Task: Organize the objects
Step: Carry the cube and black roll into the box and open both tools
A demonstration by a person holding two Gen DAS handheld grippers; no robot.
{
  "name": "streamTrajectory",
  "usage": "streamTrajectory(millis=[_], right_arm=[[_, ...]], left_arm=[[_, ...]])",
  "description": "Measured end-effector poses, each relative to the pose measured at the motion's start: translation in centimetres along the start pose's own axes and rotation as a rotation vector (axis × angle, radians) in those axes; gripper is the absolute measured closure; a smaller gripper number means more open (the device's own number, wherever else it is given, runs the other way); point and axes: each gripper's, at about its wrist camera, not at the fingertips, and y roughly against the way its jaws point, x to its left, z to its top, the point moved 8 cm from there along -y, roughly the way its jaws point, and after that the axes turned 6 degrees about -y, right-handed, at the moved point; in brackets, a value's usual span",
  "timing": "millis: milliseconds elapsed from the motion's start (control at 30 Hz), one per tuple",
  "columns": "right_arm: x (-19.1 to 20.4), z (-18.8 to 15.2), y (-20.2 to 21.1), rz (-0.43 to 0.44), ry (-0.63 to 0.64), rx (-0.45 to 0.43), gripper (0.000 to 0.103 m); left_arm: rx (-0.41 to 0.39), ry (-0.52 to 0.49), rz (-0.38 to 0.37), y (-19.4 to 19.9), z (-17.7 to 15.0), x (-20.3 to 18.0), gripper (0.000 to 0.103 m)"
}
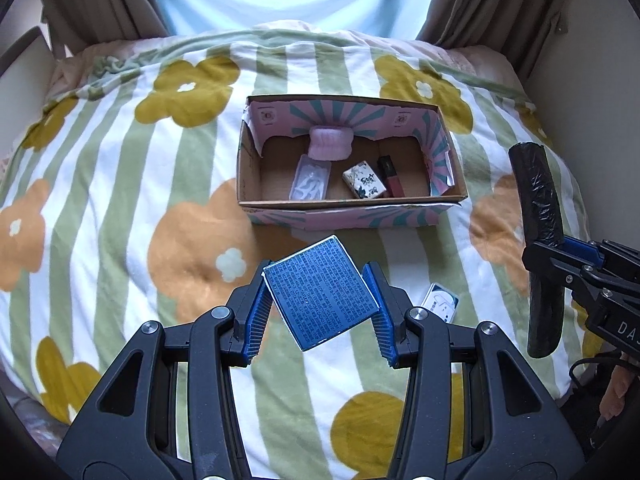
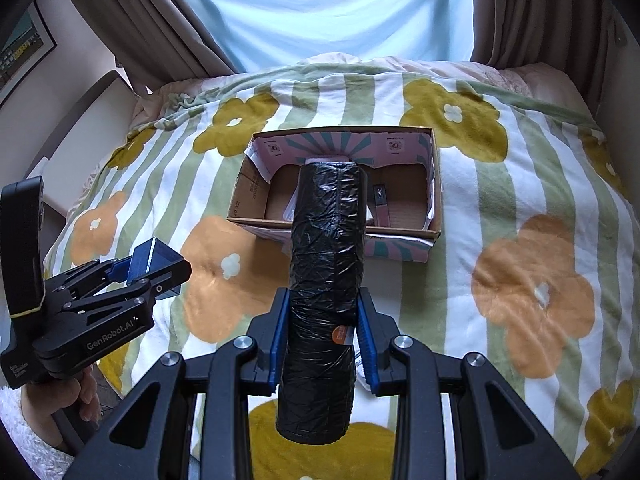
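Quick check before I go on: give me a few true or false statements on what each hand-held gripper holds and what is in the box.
1. The left hand-held gripper grips a blue box. True.
2. The right hand-held gripper is open and empty. False: it is shut on a black roll.
3. The cardboard box is empty. False: it holds a pink item, a lipstick and small packs.
4. A small white pack lies on the blanket outside the box. True.
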Motion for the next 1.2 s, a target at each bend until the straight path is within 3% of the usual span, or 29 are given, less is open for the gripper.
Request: streamTrajectory(millis=[233, 500, 867, 1000, 1200], right_arm=[[-1.3, 5.9, -2.8, -0.02, 0.097, -0.042, 0.074], [-1.2, 12.3, -7.9, -0.085, 0.339, -0.076, 0.074], [-2.1, 12.3, -18.2, -0.085, 0.5, 0.069, 0.074], [-2.1, 11.6, -20.7, -0.081, 0.564, 0.116, 0.074], [-2.5, 11.7, -22.2, -0.071, 0.563, 0.14, 0.074]], left_arm=[[-0.016, -0.016, 0.0, -3.6, 5.6, 0.9, 0.061], [-0.006, -0.064, -0.028, -11.2, 12.2, 1.8, 0.061], [0.079, -0.086, -0.024, -21.3, 14.7, 2.9, 0.061], [0.105, -0.1, -0.025, -23.4, 14.5, 3.1, 0.061], [0.129, -0.113, -0.029, -25.0, 14.0, 3.1, 0.061]])
